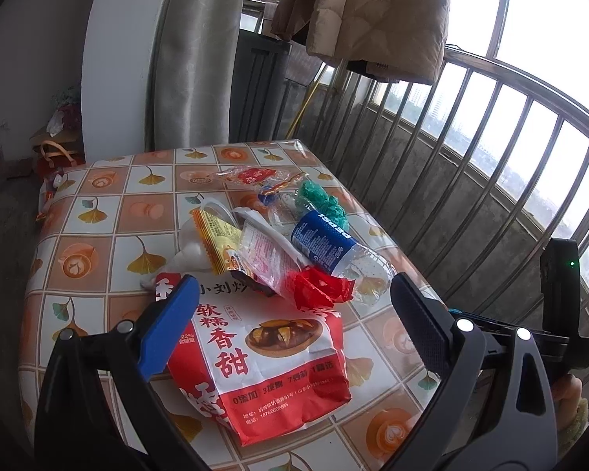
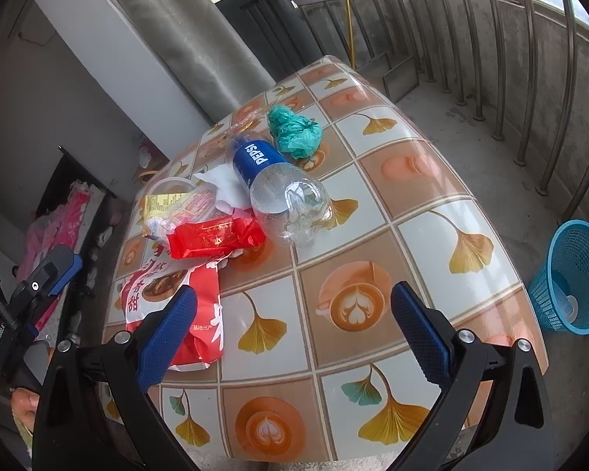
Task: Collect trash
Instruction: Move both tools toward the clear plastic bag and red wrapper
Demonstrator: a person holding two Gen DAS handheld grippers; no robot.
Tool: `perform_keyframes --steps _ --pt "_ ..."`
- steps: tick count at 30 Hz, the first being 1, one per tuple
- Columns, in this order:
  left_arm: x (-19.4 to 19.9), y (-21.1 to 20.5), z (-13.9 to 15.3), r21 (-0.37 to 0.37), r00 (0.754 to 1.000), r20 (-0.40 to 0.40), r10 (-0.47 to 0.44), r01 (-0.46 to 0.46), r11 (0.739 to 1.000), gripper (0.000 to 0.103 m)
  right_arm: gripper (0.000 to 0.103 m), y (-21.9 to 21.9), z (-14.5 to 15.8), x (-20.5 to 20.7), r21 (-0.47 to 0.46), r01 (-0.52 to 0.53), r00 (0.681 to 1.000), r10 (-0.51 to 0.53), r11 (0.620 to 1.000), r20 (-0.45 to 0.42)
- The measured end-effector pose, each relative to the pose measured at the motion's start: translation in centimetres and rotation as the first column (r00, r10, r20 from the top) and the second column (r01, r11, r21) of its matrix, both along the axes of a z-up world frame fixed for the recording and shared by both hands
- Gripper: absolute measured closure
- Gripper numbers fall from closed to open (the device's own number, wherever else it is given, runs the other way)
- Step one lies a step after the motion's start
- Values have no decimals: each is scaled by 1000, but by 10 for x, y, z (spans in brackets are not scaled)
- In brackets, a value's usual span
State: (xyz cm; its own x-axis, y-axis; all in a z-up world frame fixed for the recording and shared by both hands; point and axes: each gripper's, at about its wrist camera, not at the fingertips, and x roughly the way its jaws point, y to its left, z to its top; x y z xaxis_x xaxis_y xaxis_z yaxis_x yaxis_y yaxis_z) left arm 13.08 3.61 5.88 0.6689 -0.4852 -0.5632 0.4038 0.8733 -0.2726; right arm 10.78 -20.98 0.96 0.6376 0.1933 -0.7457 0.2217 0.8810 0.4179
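Orange-and-white ginkgo-leaf tablecloth [image 2: 412, 180], blue-labelled clear bottle [image 2: 271, 176], red-and-white snack bag [image 1: 263, 361], teal crumpled bag [image 2: 294, 133], blue basket [image 2: 569, 274].

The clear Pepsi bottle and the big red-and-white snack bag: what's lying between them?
A crumpled red foil wrapper lies between the clear Pepsi bottle and the big red-and-white snack bag, clearest in the right wrist view.

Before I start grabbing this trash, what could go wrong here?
The empty Pepsi bottle lies on its side near the table edge, so a nudge could roll it off. The red wrapper rests on the big snack bag, so lifting the bag may spill it. The blue basket sits on the floor, so drops could miss.
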Motion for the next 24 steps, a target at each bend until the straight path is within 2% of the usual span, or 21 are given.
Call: perform_keyframes --steps 9,21,24 --pt "5 -3 3 -18 1000 -27 -7 7 1000 9 7 -2 12 -4 -6 15 1000 -15 1000 15" --pt "12 -3 5 -31 996 -56 -74 72 997 9 7 -11 26 -7 27 85 995 -87 996 48" --pt "11 3 1 -57 992 -72 -104 101 993 9 7 -11 25 -7 29 96 994 -97 995 40"
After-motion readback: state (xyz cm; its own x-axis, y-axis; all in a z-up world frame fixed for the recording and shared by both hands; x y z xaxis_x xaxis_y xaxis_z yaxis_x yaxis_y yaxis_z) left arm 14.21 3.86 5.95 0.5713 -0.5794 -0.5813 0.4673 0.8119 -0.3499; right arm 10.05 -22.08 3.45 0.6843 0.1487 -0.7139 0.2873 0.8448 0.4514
